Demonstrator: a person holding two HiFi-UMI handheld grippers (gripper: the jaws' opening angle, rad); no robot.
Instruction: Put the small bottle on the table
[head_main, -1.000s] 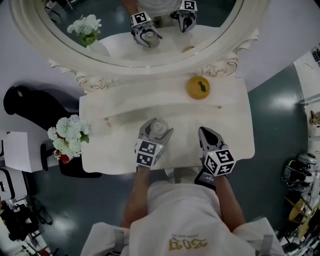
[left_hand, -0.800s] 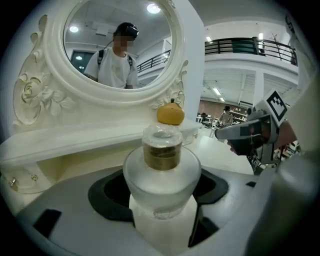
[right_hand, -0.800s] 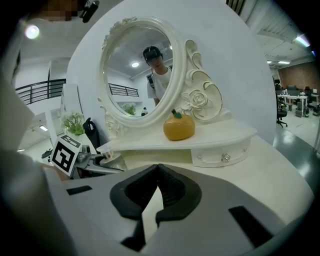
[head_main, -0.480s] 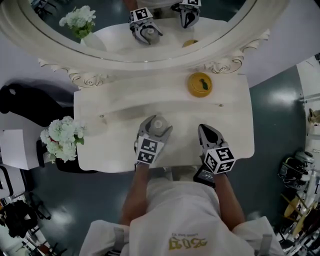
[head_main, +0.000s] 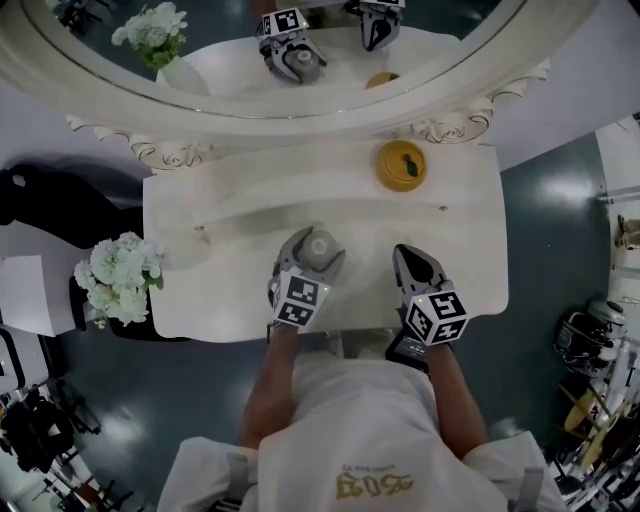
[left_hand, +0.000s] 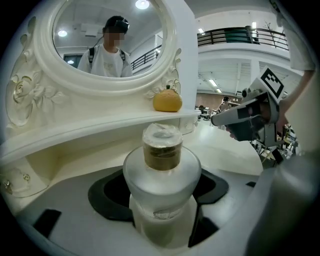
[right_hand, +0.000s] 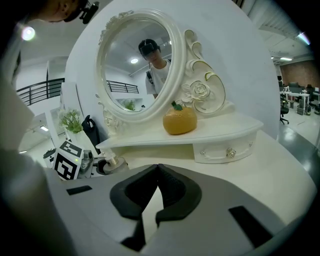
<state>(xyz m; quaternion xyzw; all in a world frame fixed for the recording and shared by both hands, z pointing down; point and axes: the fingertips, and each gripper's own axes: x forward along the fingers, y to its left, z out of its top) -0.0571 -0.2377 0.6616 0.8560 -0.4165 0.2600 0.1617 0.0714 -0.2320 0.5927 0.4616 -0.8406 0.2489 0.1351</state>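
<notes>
A small frosted glass bottle (head_main: 319, 248) with a gold neck and clear cap stands upright between the jaws of my left gripper (head_main: 316, 240). The left gripper view has the bottle (left_hand: 161, 172) filling the middle, and both dark pads press its round body. It hangs low over the white dressing table (head_main: 225, 295); I cannot tell whether its base touches the top. My right gripper (head_main: 414, 265) hovers to the right of it, shut and empty, its jaw tips meeting. The right gripper view catches the left gripper's marker cube (right_hand: 67, 161) at the far left.
A yellow orange-shaped ornament (head_main: 399, 166) sits on the raised shelf under the oval mirror (head_main: 300, 60). A small drawer with a knob (right_hand: 230, 152) lies below that shelf. White flowers (head_main: 115, 280) stand off the table's left edge. A person's torso is at the near edge.
My left gripper has sunk a little toward the table top with the bottle still in it. The right gripper has stayed where it was.
</notes>
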